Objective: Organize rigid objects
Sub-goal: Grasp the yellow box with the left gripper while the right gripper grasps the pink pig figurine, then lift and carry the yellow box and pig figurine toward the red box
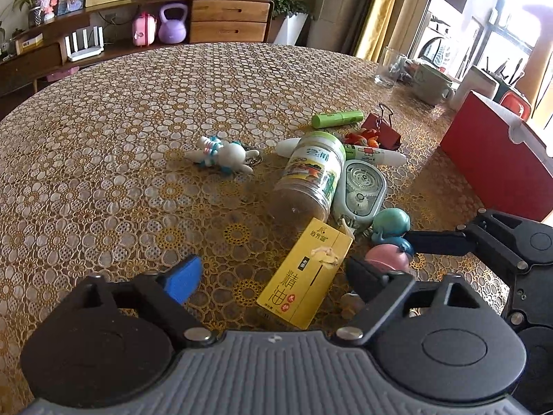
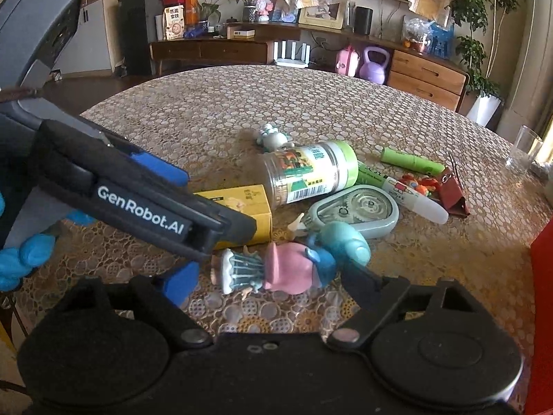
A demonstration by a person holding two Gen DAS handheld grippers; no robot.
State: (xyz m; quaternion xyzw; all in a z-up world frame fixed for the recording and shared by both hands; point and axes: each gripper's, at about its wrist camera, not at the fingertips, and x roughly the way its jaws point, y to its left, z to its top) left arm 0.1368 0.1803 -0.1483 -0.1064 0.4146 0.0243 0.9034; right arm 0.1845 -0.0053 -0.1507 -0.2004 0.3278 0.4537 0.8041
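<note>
A yellow box (image 1: 304, 276) lies flat between the spread fingers of my left gripper (image 1: 273, 276), and neither pad touches it. My right gripper (image 2: 271, 285) straddles a pink and teal figurine (image 2: 287, 269) that lies on its side; its dark finger (image 2: 363, 283) is close to the teal head, while the blue pad (image 2: 179, 285) stands clear of the base. Beyond them lie a green-lidded jar (image 1: 311, 180) on its side, a correction tape dispenser (image 1: 359, 190), a white pen (image 1: 376, 154), a green marker (image 1: 337, 118) and a white bunny keychain (image 1: 224, 154).
A red binder clip (image 1: 383, 131) sits by the pen. A red box (image 1: 494, 159) stands at the table's right edge, with a glass (image 1: 389, 67) and a mug (image 1: 432, 83) behind it. A blue-gloved hand (image 2: 20, 259) holds the left gripper. The round table has a patterned cloth (image 1: 138, 121).
</note>
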